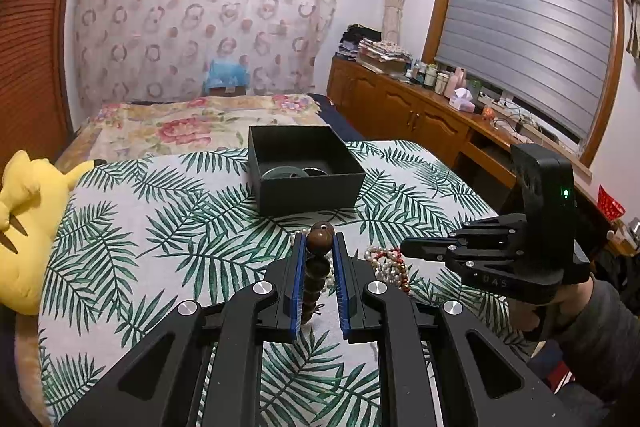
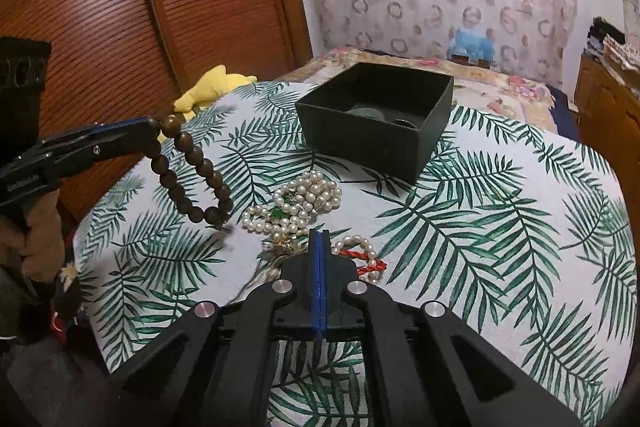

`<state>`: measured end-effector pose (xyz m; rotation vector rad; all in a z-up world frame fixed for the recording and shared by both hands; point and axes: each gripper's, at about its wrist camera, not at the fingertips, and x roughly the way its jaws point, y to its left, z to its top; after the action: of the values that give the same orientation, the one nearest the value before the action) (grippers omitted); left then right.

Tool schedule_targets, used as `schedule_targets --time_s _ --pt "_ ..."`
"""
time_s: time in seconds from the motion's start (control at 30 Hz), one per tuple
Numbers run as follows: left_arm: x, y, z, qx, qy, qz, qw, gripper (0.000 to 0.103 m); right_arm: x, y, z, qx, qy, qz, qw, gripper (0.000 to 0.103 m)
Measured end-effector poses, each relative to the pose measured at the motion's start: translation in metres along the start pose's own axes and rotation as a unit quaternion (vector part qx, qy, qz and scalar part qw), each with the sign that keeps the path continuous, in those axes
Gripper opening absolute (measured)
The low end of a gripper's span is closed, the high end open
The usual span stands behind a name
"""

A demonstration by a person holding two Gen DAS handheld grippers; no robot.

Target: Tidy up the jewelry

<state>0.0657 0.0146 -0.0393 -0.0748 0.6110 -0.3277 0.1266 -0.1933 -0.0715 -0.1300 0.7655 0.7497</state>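
My left gripper is shut on a brown wooden bead bracelet, which hangs from its tips above the table; the bracelet also shows in the right wrist view, hanging from the left gripper. A pile of pearl strands with green stones lies on the leaf-print cloth. My right gripper is shut and empty, just in front of a pearl and red-cord bracelet. It also shows in the left wrist view. The open black box holds a green bangle.
A yellow plush toy lies at the table's left edge. A bed with a floral cover lies behind the table. A wooden cabinet with clutter runs along the right under the window.
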Motion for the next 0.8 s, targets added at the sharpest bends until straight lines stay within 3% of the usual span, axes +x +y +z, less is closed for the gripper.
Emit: schedule_targets --time_s 0.53,0.7,0.8 --pt "0.0 -0.001 -0.004 -0.001 0.006 -0.005 1.0 0.012 0.004 -0.005 -0.011 -0.008 0.013 -0.038 0.999 0.001" --pt "0.0 -0.001 -0.004 0.0 0.006 -0.005 1.0 0.012 0.01 -0.018 -0.01 -0.003 0.022 -0.06 0.998 0.018" --pt "0.0 -0.001 -0.004 -0.001 0.007 -0.005 1.0 0.012 0.02 -0.021 -0.007 -0.006 0.033 -0.058 0.998 0.018"
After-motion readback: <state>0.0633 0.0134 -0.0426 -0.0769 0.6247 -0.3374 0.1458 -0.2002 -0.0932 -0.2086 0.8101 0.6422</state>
